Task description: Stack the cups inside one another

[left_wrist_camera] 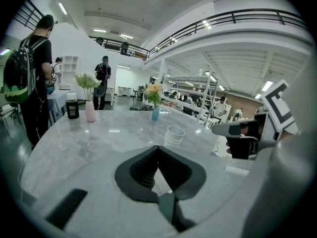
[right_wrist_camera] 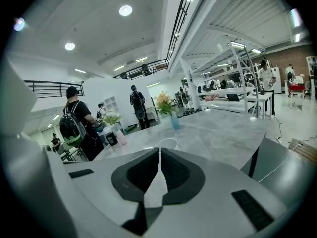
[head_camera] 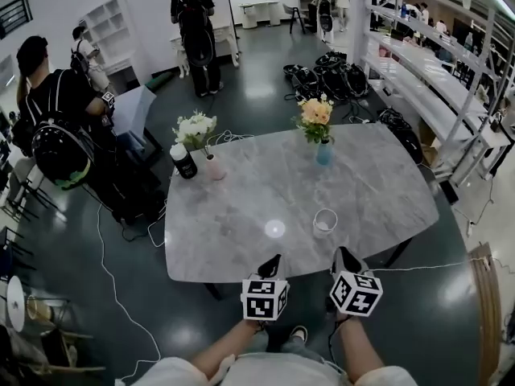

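Cup, clear, round, on veined marble table

Grey marbled table, translucent white cup, pink vase, blue vase, white-lidded black can

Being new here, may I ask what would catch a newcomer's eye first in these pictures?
A grey marble table fills the head view, a clear plastic cup alone near its front edge. Farther back stand white flowers in a pink vase and orange flowers in a blue vase. The left hand-held gripper and the right hand-held gripper hover shut and empty at the near edge.
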